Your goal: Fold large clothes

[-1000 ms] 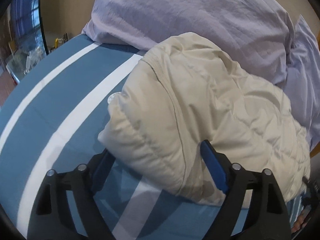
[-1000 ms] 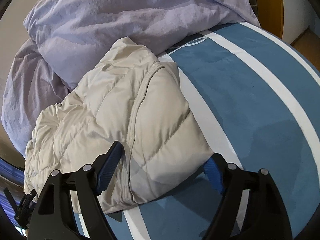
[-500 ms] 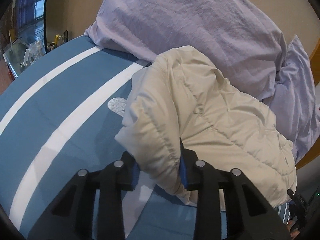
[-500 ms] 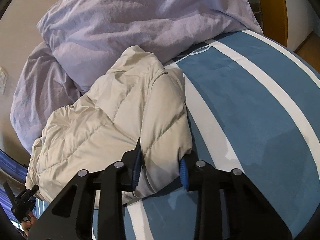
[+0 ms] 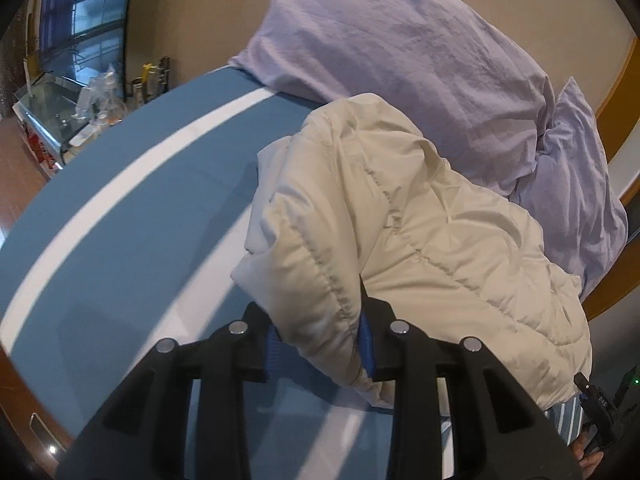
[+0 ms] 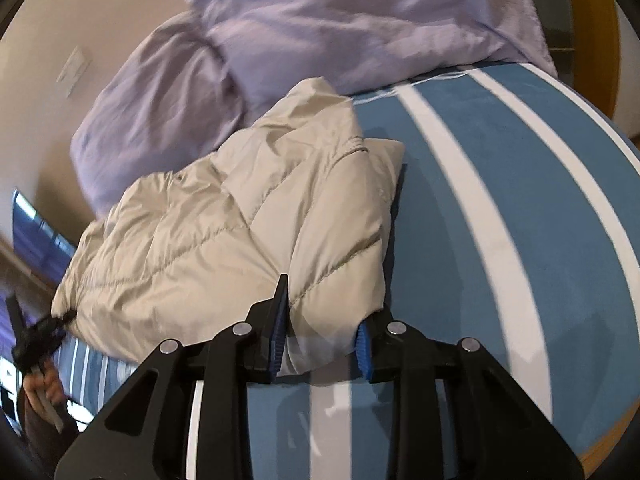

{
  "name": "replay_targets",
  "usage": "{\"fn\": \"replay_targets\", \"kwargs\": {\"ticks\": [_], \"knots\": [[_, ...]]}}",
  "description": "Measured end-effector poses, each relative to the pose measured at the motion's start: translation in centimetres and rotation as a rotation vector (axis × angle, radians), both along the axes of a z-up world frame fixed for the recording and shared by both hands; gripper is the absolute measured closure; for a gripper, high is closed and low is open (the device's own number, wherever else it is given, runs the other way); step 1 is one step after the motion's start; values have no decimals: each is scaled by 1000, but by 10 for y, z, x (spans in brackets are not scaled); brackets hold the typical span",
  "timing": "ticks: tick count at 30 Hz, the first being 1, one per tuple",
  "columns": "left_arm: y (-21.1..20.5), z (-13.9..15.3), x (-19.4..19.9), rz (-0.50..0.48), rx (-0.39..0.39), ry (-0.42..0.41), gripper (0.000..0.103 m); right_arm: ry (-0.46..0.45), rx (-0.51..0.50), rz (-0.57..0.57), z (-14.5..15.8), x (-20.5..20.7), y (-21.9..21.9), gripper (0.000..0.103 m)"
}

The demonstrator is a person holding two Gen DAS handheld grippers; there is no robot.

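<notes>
1. Jacket [image 5: 420, 240]: cream, puffy, bunched on the bed [image 5: 132, 208] against the lilac pillows [image 5: 400, 52]. The left gripper [image 5: 318, 344] has its jaws clamped on 1 padded edge; the right gripper [image 6: 320, 344] has its jaws clamped on another edge of the jacket [image 6: 240, 216].
2. Slip risk: both jaws have just closed on slick, air-filled quilting, which could compress and slide out under a pull.
3. Uneven lift: if 1 hand leads, the bulk could twist and the fold land crooked.
4. Snag: the far part lies against the pillows and could drag them along.
5. Layers: either grip may hold only 1 layer, letting the rest sag.
</notes>
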State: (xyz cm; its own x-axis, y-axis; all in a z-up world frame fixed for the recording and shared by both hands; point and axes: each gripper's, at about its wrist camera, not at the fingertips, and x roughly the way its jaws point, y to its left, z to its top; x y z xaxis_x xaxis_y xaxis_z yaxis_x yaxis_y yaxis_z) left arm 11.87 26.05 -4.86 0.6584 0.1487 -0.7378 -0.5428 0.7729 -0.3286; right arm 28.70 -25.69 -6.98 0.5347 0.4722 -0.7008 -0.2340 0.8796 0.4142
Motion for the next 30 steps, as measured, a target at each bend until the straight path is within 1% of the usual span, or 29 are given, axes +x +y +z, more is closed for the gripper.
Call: {"fn": "replay_targets", "kwargs": {"ticks": [3,5,7,8,9,10,11,12,13,14,16,18,22,26,30], "knots": [[2,-2,-16,4,11,11,70,-20,-39,27,1,-14,5,73],[1,-5,-20,9,16,18,68,-25,-52,23,2,-14,6,73],[0,-6,-21,25,29,25,61,-16,-54,9,3,-13,5,71],[-1,-6,-21,32,33,27,61,-14,-54,6,4,-13,5,69],[-1,-6,-20,36,35,29,56,-10,-58,1,5,-12,5,67],[-1,-7,-21,40,37,33,48,-10,-65,-3,5,-12,6,65],[0,-8,-22,47,40,38,42,-11,-76,-8,6,-13,6,61],[0,-8,-23,52,44,37,34,-13,-89,-15,7,-13,6,58],[1,-8,-23,56,49,36,29,-22,-112,-33,9,-13,5,50],[1,-8,-24,59,51,34,27,-40,-134,-57,12,-15,3,41],[2,-9,-25,57,41,27,19,-84,-166,-99,21,-17,-3,38],[2,-10,-24,47,31,20,15,-106,-174,-111,28,-17,-5,38],[0,-13,-18,28,12,20,12,-168,-200,-97,44,-18,6,38],[1,-15,-14,27,-47,-8,10,-225,-213,-27,52,-21,36,38],[1,-19,-10,39,-89,-21,10,-255,-244,57,47,-26,73,38]]}}
